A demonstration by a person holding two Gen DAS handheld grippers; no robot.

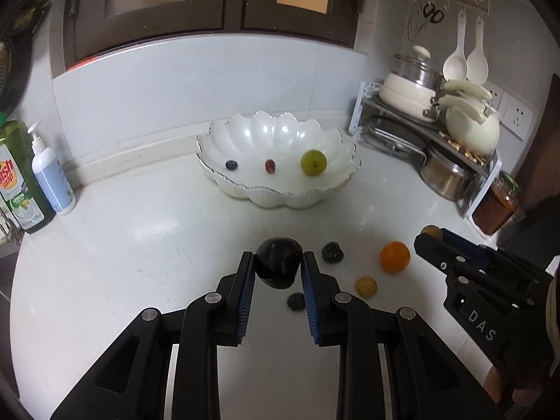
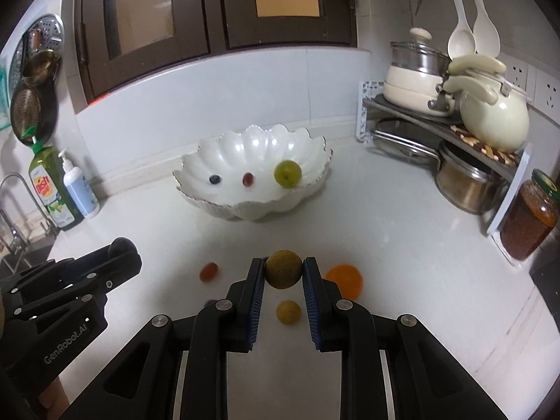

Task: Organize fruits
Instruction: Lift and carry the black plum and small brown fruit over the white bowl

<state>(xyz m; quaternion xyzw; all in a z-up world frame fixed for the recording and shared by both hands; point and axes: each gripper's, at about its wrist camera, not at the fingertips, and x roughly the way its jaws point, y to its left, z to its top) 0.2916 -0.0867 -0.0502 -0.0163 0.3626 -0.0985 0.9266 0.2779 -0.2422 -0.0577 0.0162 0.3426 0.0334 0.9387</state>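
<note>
Looking from the left wrist, the white scalloped bowl (image 1: 276, 161) sits on the pale countertop (image 1: 140, 238) near the back wall and holds three fruits well apart: a blueberry (image 1: 231, 165), a red grape (image 1: 270, 166) and a green round fruit (image 1: 313, 162). The left gripper (image 1: 278, 266) has its fingers clamped on a dark plum (image 1: 278, 262), raised off the counter. On the counter beyond lie a small dark fruit (image 1: 332, 252), another dark fruit (image 1: 296, 301) partly behind the right finger, a small yellow fruit (image 1: 366, 286) and an orange (image 1: 395, 257). The right gripper (image 1: 428, 236) enters from the right, a yellowish fruit showing at its tip. A green dish soap bottle (image 1: 21, 182) and a white pump bottle (image 1: 52, 178) stand at left; a pot rack (image 1: 430, 133) and a jar (image 1: 497, 203) occupy the right corner.

From the right wrist, the same bowl (image 2: 252, 175) shows the blueberry (image 2: 215, 179), grape (image 2: 248, 179) and green fruit (image 2: 287, 173). The right gripper (image 2: 282, 269) has its fingers pressed on a brownish-yellow round fruit (image 2: 282, 268). Below it on the counter (image 2: 402, 245) rest a yellow fruit (image 2: 288, 311), the orange (image 2: 344, 280) and a blurred red fruit (image 2: 209, 271). The left gripper's body (image 2: 87, 273) shows at left; its finger state cannot be told here. A faucet (image 2: 14, 203) stands at far left under dark cabinets (image 2: 210, 7).
</note>
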